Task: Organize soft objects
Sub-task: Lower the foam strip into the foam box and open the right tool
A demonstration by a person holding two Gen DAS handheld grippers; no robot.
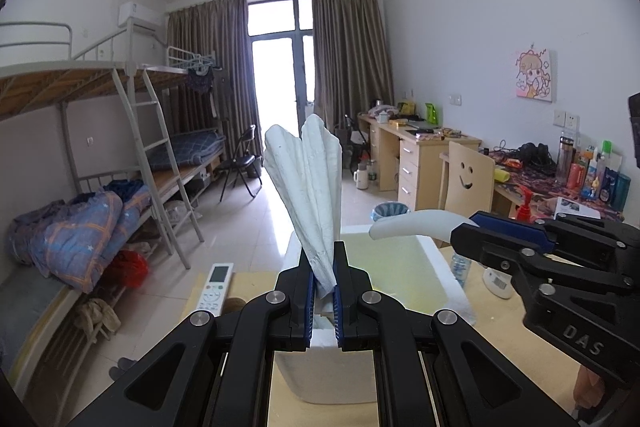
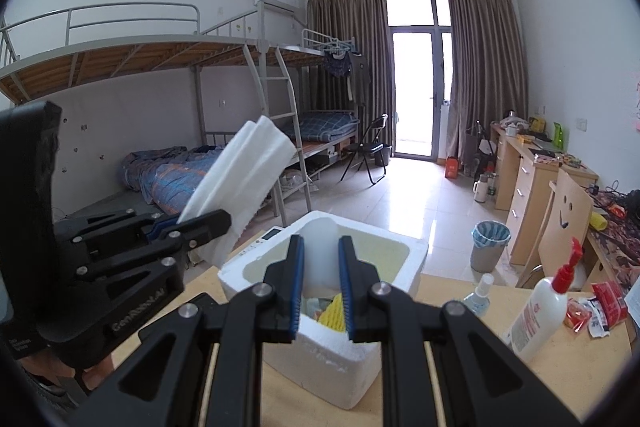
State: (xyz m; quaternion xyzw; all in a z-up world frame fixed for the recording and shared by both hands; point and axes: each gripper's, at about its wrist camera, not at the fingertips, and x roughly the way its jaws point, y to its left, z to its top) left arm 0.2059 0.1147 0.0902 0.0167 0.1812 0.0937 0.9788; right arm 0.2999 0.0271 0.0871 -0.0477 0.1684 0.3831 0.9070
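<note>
Left tool (image 1: 323, 281) clamped tight on a folded white cloth (image 1: 308, 187), which fans upward w/ a short tail below the pads. Right tool (image 2: 320, 275) nearly closed on a white foam sheet (image 2: 319, 251), bent into an arch between its fingers. Both hang over the foam box (image 2: 416, 259) on the counter (image 2: 560, 359), just ahead of and below the tools; yellow item already inside.

Risks, as I judge: cloth held at its bottom edge only, could flop or unfold on release & drape over the rim. Foam sheet may spring flat and pop out. Tools close together; could collide.
</note>
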